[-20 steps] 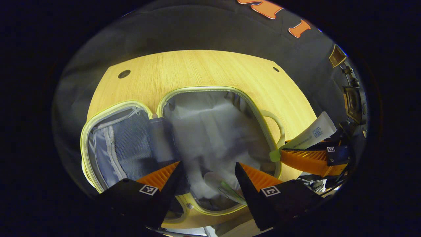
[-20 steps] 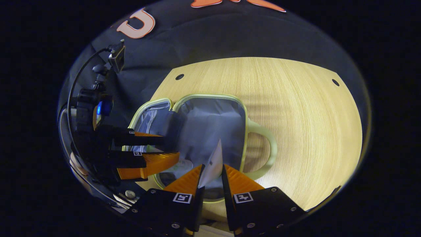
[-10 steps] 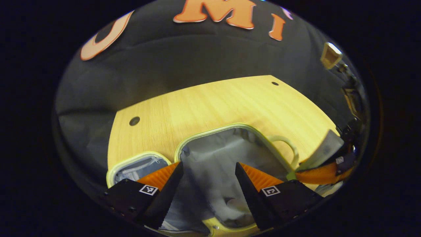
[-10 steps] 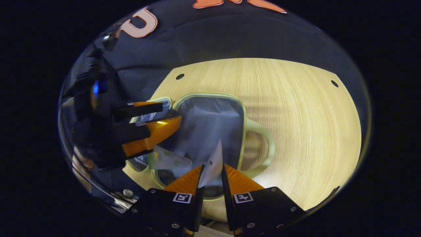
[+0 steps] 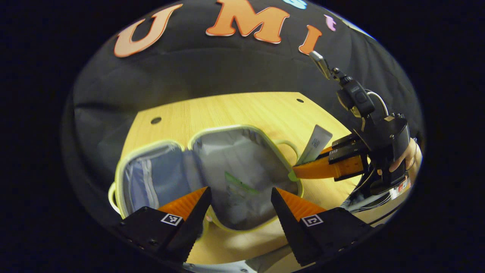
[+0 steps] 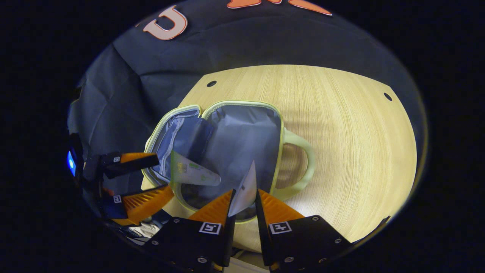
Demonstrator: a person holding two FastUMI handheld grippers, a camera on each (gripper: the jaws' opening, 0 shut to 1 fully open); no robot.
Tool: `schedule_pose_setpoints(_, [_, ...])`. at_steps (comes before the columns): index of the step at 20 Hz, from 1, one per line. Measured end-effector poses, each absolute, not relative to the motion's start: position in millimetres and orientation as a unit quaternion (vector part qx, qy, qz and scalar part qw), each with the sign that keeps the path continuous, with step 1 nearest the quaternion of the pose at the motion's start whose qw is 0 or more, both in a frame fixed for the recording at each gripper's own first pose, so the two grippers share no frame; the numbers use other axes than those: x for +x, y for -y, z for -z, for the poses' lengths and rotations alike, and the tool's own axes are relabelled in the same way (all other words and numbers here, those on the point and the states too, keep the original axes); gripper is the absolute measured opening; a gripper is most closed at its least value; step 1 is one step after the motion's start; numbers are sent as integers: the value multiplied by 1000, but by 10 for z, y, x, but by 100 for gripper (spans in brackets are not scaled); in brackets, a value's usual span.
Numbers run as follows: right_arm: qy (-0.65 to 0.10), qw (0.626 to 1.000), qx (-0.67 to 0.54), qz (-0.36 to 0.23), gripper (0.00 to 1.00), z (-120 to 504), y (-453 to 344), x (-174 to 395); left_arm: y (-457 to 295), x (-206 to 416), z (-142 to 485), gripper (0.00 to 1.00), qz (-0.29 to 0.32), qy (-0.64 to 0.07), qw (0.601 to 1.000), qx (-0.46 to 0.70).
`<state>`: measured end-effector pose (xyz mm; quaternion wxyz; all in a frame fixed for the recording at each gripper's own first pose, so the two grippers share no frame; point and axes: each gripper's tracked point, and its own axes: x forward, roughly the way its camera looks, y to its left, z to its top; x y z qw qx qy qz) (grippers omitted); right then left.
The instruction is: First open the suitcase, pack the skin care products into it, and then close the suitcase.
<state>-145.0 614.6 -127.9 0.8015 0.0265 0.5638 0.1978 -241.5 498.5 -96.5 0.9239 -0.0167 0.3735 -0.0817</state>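
The suitcase [image 6: 227,151] lies open on the wooden table [image 6: 348,144] just ahead of my right gripper [image 6: 244,206], whose fingers pinch a white tube [image 6: 246,185] above its edge. Inside rests a green-trimmed tube [image 6: 191,172]. My left gripper [image 5: 238,206] hangs wide, empty.

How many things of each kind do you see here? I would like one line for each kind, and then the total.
Suitcase, open on the table: 1
Skin care tubes: 2, one lying in the suitcase, one held by the right gripper
Grippers: 2, left gripper and right gripper
Table: 1
Total: 6
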Motion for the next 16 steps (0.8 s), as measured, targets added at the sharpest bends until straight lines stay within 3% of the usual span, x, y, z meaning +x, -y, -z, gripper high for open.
schedule_pose_setpoints(6, [-585,781,13,-221,32,1376,-6261,-1597,-5073,-2268,1109,98,42,-388,920,-29])
schedule_pose_setpoints(16, [-596,774,20,-214,32,1449,-6316,-1479,-5355,-1718,970,99,46,-378,923,47])
